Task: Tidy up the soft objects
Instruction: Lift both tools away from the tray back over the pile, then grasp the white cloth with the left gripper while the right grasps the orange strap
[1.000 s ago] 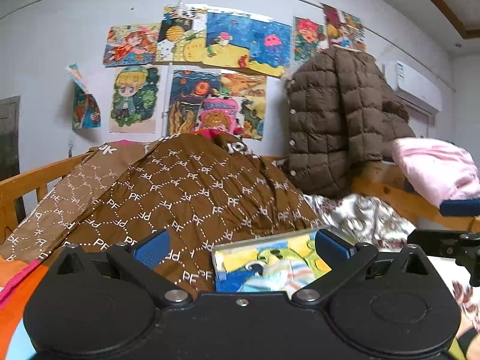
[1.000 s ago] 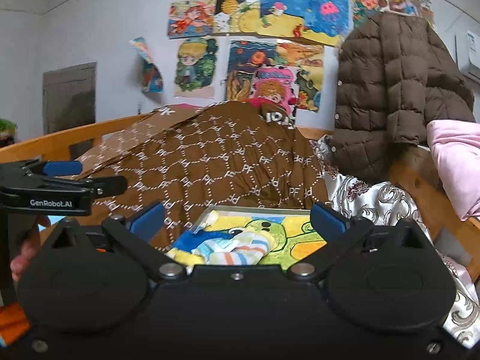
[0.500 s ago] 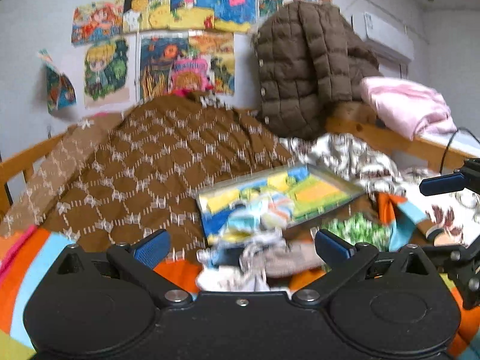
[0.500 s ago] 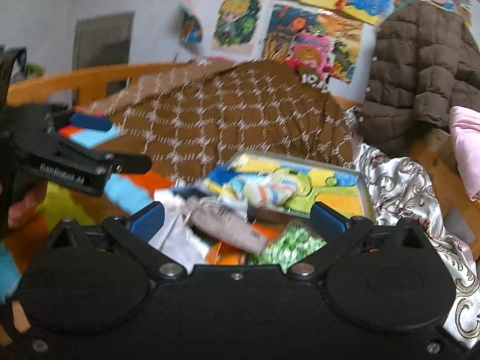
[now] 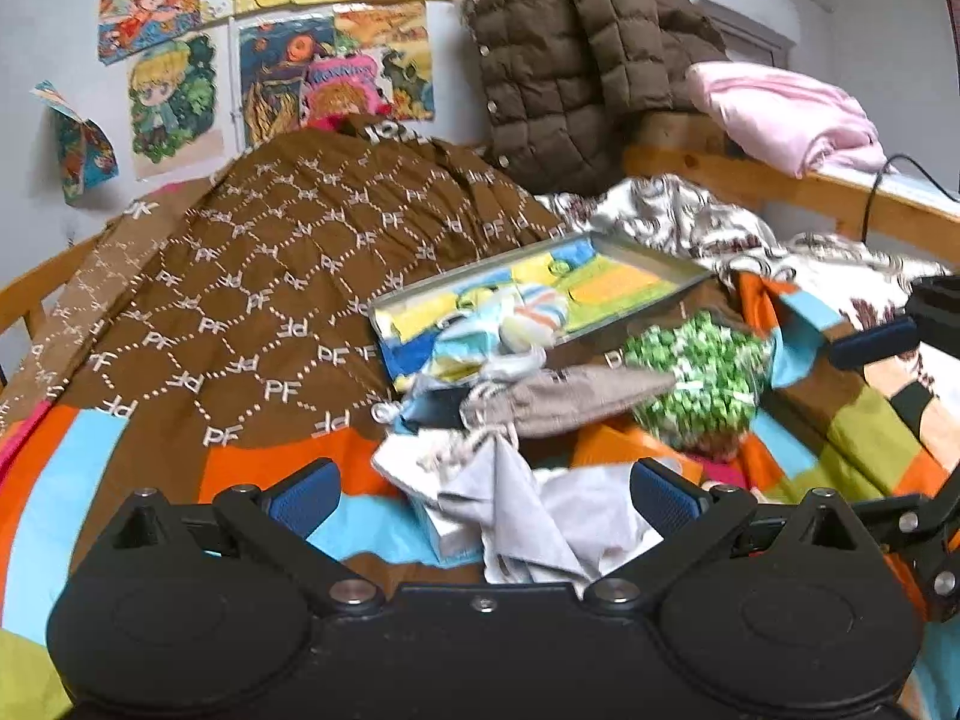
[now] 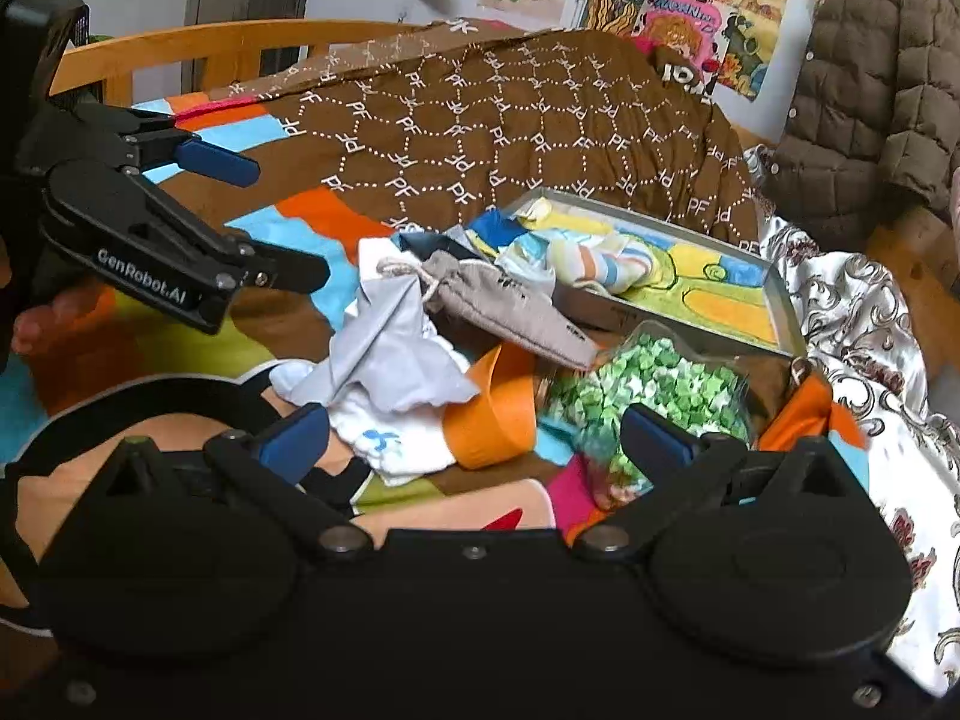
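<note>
Now that we have tipped both cameras down from the poster wall, where a second ago only the tray showed above our jaws, the heap of soft things fills both views, so sorting can begin. Our left gripper hangs with its jaws spread wide and empty over the pale grey cloth, the nearest piece. Our right gripper is likewise parted and holds nothing, above a white sock and an orange strap. Just beyond lies a grey drawstring pouch, one end resting on the grey cloth. Beside it sits a bag of green paper stars, which we judge is not soft. Behind these stands the shallow tray, its rim against the pile, with a striped sock draped inside. All of this rests on the patchwork bed cover, with a brown quilt heaped further back. We judge nothing is yet sorted; the grey cloth looks like the easiest first pick.
</note>
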The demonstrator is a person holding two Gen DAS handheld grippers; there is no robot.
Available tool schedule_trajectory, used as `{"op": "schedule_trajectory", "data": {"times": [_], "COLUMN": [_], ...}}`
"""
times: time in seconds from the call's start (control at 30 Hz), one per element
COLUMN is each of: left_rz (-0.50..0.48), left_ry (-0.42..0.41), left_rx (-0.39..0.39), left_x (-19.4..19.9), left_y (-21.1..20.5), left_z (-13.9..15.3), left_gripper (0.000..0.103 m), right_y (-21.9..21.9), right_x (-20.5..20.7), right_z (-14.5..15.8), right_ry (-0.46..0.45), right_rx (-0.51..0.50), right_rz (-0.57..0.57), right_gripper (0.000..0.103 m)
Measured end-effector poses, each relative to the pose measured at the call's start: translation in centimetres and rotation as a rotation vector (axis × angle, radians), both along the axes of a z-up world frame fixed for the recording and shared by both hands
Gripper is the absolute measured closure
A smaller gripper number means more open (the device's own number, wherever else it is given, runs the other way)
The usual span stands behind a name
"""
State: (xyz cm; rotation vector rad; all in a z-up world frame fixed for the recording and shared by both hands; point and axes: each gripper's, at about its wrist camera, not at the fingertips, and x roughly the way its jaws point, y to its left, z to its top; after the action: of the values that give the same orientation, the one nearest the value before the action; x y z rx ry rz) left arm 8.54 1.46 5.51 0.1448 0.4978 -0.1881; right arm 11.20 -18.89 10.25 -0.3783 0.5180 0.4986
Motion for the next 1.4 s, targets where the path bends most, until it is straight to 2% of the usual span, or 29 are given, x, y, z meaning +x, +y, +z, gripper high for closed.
{"op": "schedule_trajectory", "data": {"times": [0.5, 1.1, 1.4], "left_rz": [-0.024, -0.016, -0.032], "left_ry": [0.020, 0.057, 0.070], "left_rx": [0.019, 0.007, 0.007], "left_x": [0.2, 1.5, 2.4], "left_y": [-0.9, -0.8, -1.2], "left_z": [-1.0, -1.8, -2.3], "left_gripper": [0.001, 0.001, 0.001], "right_y": [-0.6, -0.4, -0.5], "right_x": [0.3, 2.1, 3.4], "right_z": [-2.0, -1.0, -1.7], "right_ry": [0.038, 0.007, 0.016], "right_rx": [-0.013, 0.028, 0.023], "right_rz": [-0.012, -0.066, -0.111], "right_gripper": [0.001, 0.001, 0.001]}}
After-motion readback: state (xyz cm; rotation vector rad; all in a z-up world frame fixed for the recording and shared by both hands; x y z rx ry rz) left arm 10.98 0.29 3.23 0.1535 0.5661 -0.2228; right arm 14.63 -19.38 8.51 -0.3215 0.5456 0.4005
